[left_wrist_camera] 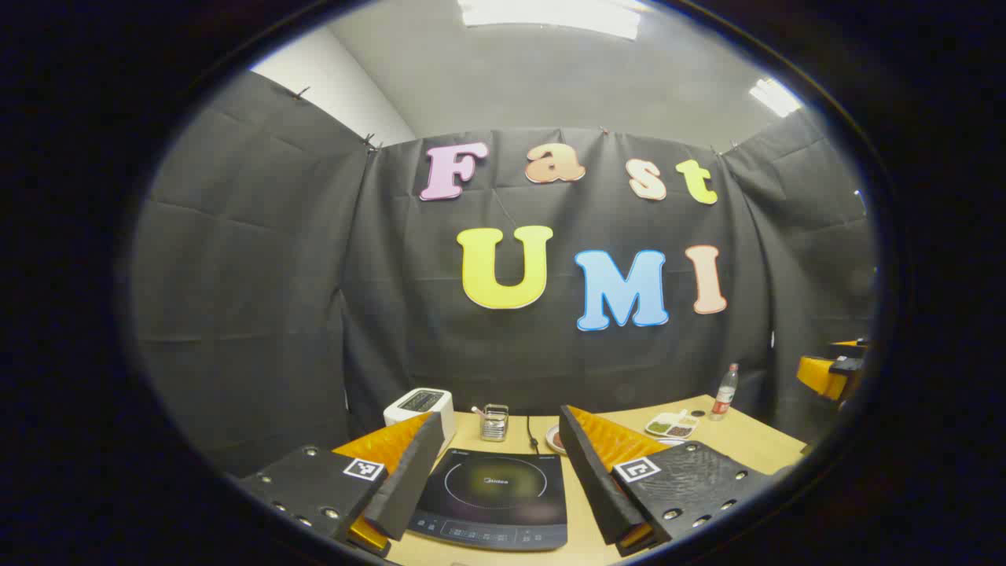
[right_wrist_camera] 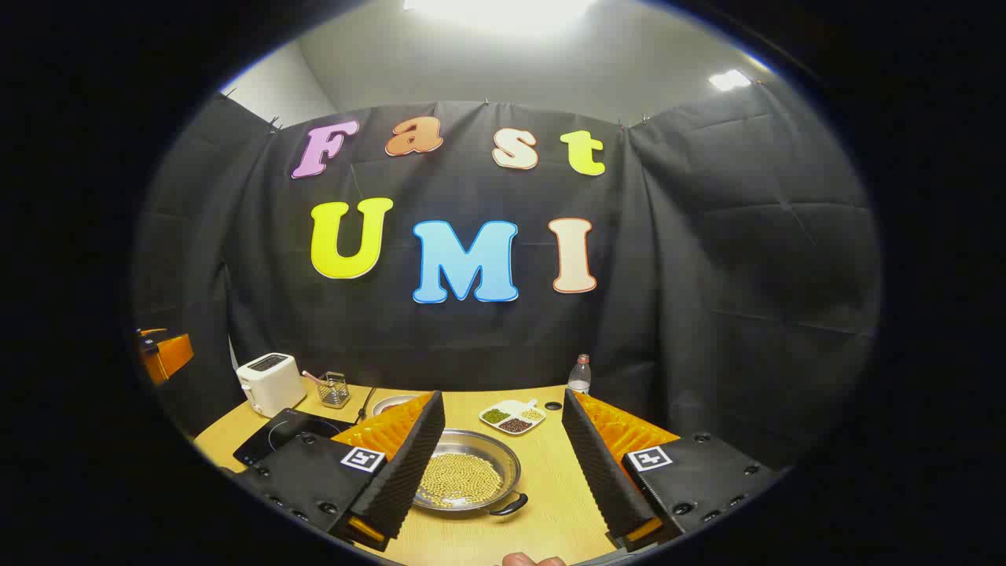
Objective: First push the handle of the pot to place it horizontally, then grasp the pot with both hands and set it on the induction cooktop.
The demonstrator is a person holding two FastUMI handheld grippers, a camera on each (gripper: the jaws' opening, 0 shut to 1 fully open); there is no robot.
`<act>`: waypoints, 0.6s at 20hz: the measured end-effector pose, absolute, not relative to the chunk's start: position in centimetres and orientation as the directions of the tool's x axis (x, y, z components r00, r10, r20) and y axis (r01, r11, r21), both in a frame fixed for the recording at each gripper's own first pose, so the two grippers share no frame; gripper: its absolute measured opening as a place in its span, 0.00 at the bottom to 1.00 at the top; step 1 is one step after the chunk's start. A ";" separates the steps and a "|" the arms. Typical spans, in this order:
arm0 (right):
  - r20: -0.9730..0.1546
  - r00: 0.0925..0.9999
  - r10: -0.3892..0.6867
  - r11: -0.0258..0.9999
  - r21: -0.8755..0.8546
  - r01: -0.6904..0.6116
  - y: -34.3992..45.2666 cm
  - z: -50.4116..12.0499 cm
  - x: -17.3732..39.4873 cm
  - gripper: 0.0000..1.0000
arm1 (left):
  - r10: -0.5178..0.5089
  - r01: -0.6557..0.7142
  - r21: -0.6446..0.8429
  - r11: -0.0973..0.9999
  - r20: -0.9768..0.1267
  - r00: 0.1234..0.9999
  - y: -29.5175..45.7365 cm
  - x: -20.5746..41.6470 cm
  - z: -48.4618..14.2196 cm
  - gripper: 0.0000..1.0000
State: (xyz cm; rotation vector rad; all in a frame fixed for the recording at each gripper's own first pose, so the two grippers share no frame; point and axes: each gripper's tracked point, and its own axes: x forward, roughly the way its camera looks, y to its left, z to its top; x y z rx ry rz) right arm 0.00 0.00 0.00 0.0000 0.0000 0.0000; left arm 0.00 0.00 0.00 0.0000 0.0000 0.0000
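Right gripper view: pot sits low centre on the desk, handle toward lower right. Right claw gapes wide, holding nothing; nudge that handle sideways gently. Left claw, also wide, frames the induction cooktop.

Both views are evenly lit from white ceiling panels that blow out to pure white, strongest at the top of the right gripper view. The black cloth soaks up light and stays dim, its folds faint. The wooden counter is bright with soft, short shadows. A dull sheen lies on the induction cooktop. Fisheye bending curves the edges, which blur slightly.
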 end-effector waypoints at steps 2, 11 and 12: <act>-0.001 1.000 0.003 1.000 0.000 -0.003 0.0 0.0 0.0 0.96 | 0.002 -0.002 0.000 1.000 -0.003 1.000 0.0 0.0 -0.1 0.87; 0.010 0.999 0.037 0.999 -0.013 -0.037 1.0 0.2 0.2 0.96 | 0.025 -0.025 -0.005 1.000 0.009 1.000 0.9 -0.3 -0.1 0.87; 0.010 0.999 0.038 0.999 -0.017 -0.038 1.0 0.3 0.3 0.94 | 0.024 -0.024 -0.005 1.000 0.011 1.000 0.9 -0.3 0.0 0.87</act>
